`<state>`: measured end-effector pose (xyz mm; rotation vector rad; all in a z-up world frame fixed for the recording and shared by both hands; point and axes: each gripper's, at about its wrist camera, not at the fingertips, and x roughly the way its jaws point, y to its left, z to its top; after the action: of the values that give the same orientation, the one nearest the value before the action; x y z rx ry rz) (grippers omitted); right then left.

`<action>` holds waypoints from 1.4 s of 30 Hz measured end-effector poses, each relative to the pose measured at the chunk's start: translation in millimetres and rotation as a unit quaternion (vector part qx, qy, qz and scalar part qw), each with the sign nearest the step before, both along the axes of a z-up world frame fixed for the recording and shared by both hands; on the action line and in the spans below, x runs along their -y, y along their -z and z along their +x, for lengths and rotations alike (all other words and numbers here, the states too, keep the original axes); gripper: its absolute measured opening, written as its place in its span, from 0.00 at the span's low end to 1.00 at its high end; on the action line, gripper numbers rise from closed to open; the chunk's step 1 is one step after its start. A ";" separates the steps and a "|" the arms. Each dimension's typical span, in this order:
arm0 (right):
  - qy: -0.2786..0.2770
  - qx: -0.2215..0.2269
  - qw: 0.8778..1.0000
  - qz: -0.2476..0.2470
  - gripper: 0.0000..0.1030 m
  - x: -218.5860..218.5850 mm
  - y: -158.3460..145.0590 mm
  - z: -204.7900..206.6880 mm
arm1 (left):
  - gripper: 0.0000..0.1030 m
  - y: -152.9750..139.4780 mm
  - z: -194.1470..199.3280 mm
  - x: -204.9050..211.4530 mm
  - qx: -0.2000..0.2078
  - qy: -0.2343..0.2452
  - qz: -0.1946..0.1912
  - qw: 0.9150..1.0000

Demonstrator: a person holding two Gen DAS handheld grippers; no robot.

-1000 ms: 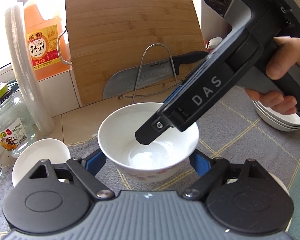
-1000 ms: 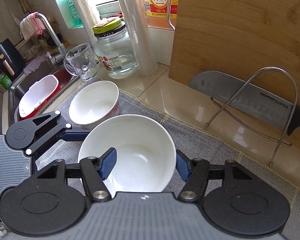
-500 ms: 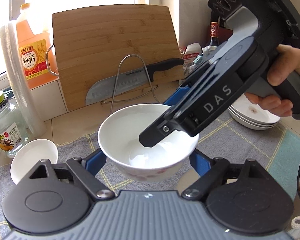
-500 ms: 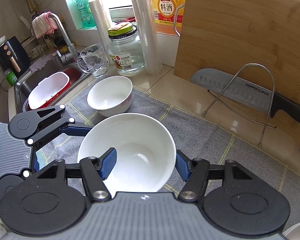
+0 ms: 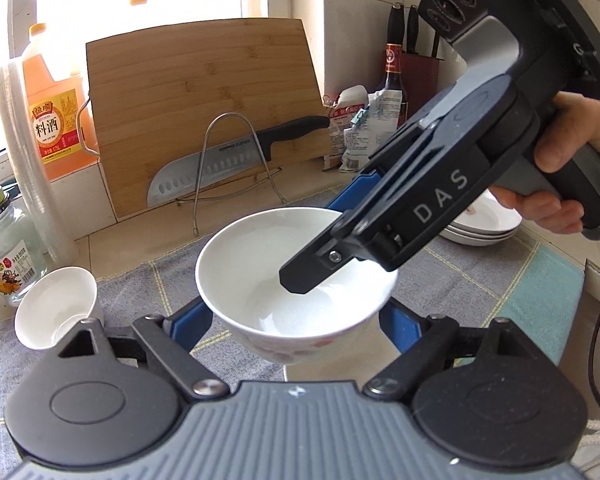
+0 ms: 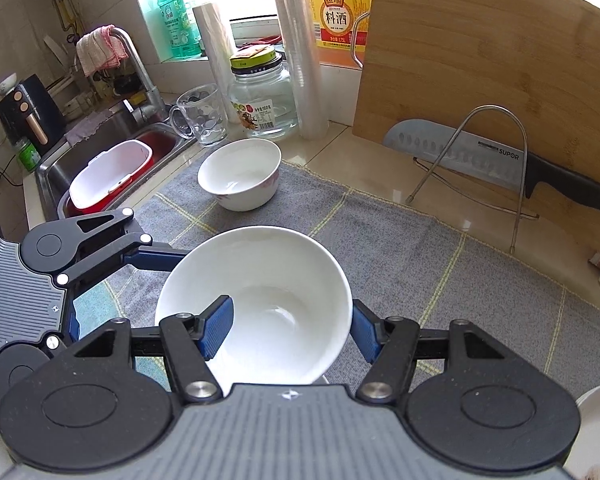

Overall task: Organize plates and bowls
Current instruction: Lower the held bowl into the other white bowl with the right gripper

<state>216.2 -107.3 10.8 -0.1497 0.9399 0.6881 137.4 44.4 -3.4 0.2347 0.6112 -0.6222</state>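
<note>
Right wrist view: a glossy white porcelain bowl [image 6: 256,300] rides above the grey cloth mat [image 6: 400,248], gripped by both tools at once. The right gripper [image 6: 290,330] has clenched its ribbed blue fingers [image 6: 217,330] across part of the rim, one pad inside the bowl and one against the outer wall, while the left gripper [image 6: 148,258] reaches in from the sink side, its far finger hidden behind the bowl. From the left wrist view the left gripper [image 5: 296,320] straddles the bowl [image 5: 260,280] with a blue pad at each flank, apparently grasping it, though the contact itself is hard to make out. By the look of things the tidying is only partly done: a stack of shallow white plates [image 5: 480,228] already sits at the mat's far end beneath the person's hand [image 5: 564,152], whereas a second bowl [image 6: 240,174], round, deep and trimmed with a faint pink floral band, waits alone on the mat near the glass jar [image 6: 264,100]. Smooth glazed ware contrasts with the woven, yellow-lined mat and the polished tile table [image 6: 364,168]; a bamboo cutting board [image 6: 480,60] and steel cleaver [image 6: 460,152] lean behind.
</note>
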 end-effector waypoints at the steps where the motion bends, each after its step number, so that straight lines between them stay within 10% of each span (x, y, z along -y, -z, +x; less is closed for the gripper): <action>1: 0.001 0.000 1.000 0.000 0.66 1.0 0.3 -2.4 | 0.87 -0.1 -1.9 0.7 -0.001 0.002 0.000 1.000; 42: 0.028 -0.050 0.998 -0.007 0.66 15.6 36.3 -33.7 | 0.87 29.2 -24.8 16.3 -0.054 0.042 0.026 0.997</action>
<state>182.5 -122.9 -25.5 -0.1023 1.0420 0.6422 112.6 28.1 -32.6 0.2785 0.7247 -0.7032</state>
